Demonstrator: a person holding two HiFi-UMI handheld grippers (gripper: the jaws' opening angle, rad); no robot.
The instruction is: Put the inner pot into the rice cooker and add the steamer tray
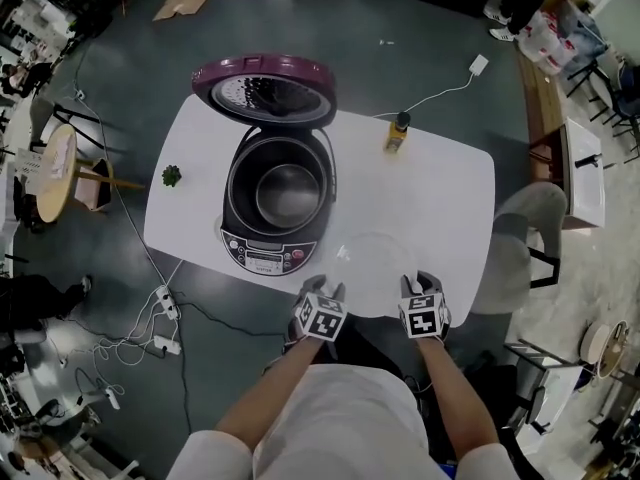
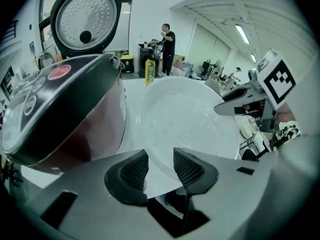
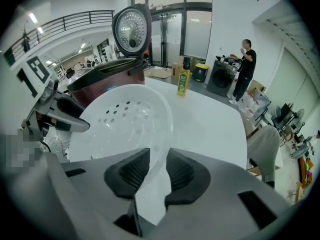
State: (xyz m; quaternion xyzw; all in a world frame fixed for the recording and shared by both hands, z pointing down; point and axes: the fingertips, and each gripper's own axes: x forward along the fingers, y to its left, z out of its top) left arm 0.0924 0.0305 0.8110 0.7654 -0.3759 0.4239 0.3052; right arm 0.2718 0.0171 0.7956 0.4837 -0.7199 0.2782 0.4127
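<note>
The dark red rice cooker (image 1: 275,203) stands open on the white table (image 1: 440,193), lid (image 1: 265,88) tipped back, with the metal inner pot (image 1: 289,193) seated inside it. A translucent white steamer tray (image 1: 375,268) with holes in its bottom hangs just above the table's near edge, right of the cooker. My left gripper (image 1: 325,290) is shut on the tray's near-left rim and my right gripper (image 1: 420,286) on its near-right rim. The left gripper view shows the left gripper (image 2: 161,169) pinching the tray (image 2: 185,119) beside the cooker (image 2: 65,109). In the right gripper view, the right gripper (image 3: 152,171) clamps the rim of the tray (image 3: 125,119).
A yellow-green bottle (image 1: 397,133) stands at the table's far side, a small green plant (image 1: 171,175) at its left end. A white charger and cable (image 1: 478,65) lie on the floor beyond. A grey chair (image 1: 525,238) sits to the right. A person (image 3: 245,64) stands far off.
</note>
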